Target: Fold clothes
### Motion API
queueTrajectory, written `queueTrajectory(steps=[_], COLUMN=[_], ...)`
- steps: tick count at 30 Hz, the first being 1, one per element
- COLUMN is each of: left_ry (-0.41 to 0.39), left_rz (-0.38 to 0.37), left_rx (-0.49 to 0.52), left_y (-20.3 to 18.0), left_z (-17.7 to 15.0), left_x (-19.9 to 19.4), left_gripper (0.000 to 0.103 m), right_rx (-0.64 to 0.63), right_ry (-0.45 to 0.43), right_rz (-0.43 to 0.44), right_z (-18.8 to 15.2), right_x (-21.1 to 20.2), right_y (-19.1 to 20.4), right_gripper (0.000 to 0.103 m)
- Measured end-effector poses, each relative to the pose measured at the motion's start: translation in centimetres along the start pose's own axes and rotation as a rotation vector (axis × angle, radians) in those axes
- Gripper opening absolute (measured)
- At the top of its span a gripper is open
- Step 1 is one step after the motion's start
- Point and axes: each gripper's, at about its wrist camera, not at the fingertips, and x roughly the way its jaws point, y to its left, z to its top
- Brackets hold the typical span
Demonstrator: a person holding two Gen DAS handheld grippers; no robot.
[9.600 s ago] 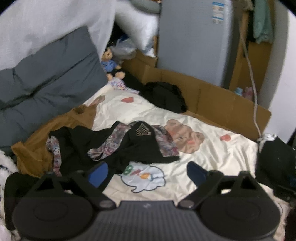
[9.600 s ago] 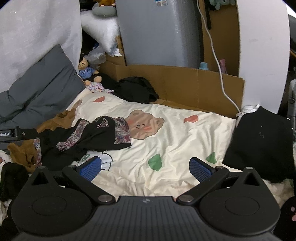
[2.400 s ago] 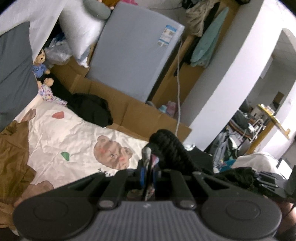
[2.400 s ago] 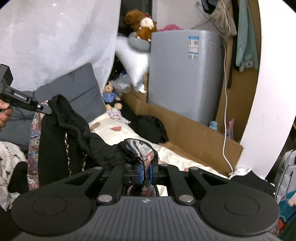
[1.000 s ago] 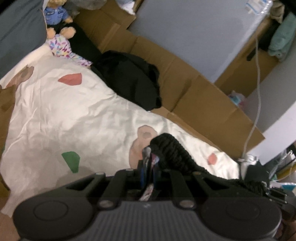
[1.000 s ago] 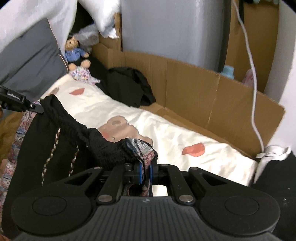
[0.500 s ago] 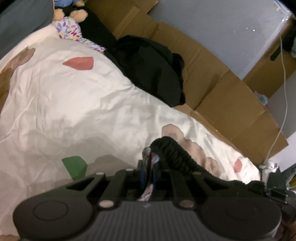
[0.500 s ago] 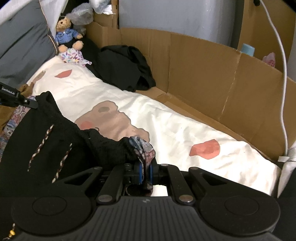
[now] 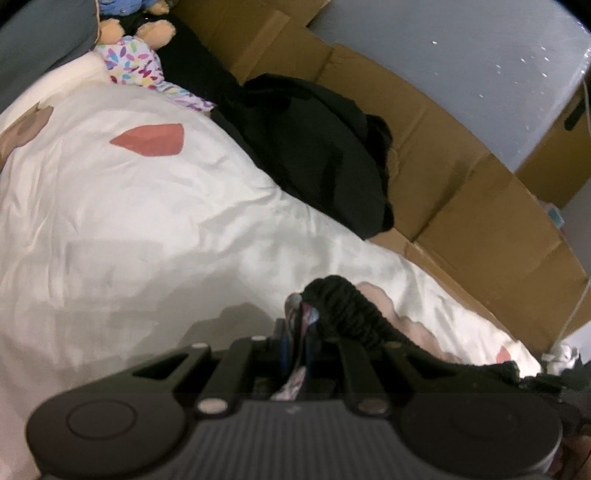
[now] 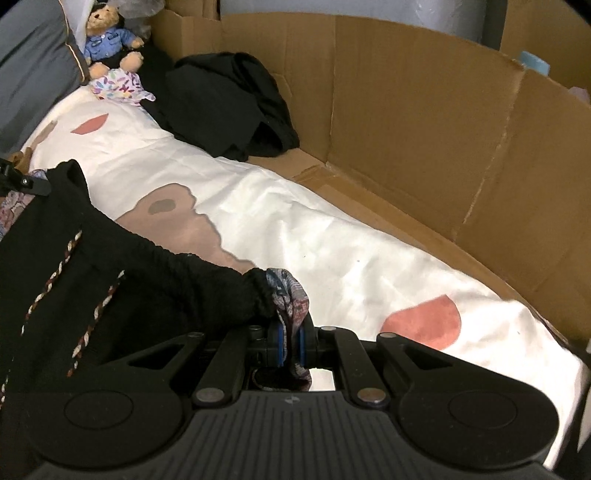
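The black garment is soft cloth with a bumpy, stretchy edge and little braided cords sewn on. Its lining is thin patterned cloth. The bed sheet is smooth, creased cloth with a slight shine. The wall of boxes is rough brown cardboard, bent and torn in spots. The teddy bear is fuzzy plush. The right hand-held gripper is matt black plastic with ridges and shiny metal pins.

garment: off sheet, now held stretched | both hand-held grippers: lowered toward sheet
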Motion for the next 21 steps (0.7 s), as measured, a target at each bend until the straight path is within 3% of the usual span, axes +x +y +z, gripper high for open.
queueTrajectory(steps=[7, 9, 10, 11, 13, 14, 16, 19, 21], left_ry=[-0.012, 0.016, 0.028, 0.036, 0.044, 0.044, 0.053, 0.050, 0.051], left_rz=[0.072, 0.089, 0.102, 0.117, 0.140, 0.138, 0.143, 0.147, 0.150], left_rx=[-0.016, -0.027, -0.050, -0.084, -0.139, -0.143, -0.119, -0.116, -0.121], left_y=[2.3, 2.9, 3.2, 3.6, 4.1, 4.2, 4.1, 4.2, 4.2], left_z=[0.4, 0.1, 0.0, -0.2, -0.5, -0.6, -0.7, -0.8, -0.8], left_x=[1.5, 2.4, 2.8, 3.1, 3.4, 3.3, 3.0, 1.7, 0.6], left_gripper=[0.009, 0.011, 0.019, 0.033, 0.046, 0.047, 0.049, 0.053, 0.053], right_rx=[-0.014, -0.009, -0.006, 0.011, 0.049, 0.076, 0.087, 0.094, 0.099], right_ry=[-0.001, 0.015, 0.025, 0.047, 0.047, 0.037, 0.031, 0.011, 0.008], right_rz=[0.031, 0.033, 0.033, 0.039, 0.059, 0.076, 0.079, 0.095, 0.102], right_z=[2.3, 2.9, 3.0, 2.9, 2.8, 2.7, 2.6, 2.2, 1.8], right_x=[2.7, 4.2, 4.7, 5.7, 6.5, 6.5, 5.9, 4.4, 3.5], right_y=[0.4, 0.9, 1.0, 1.0, 0.6, 0.2, -0.3, -1.2, -1.6], right_gripper=[0.008, 0.009, 0.011, 0.012, 0.024, 0.027, 0.049, 0.062, 0.063])
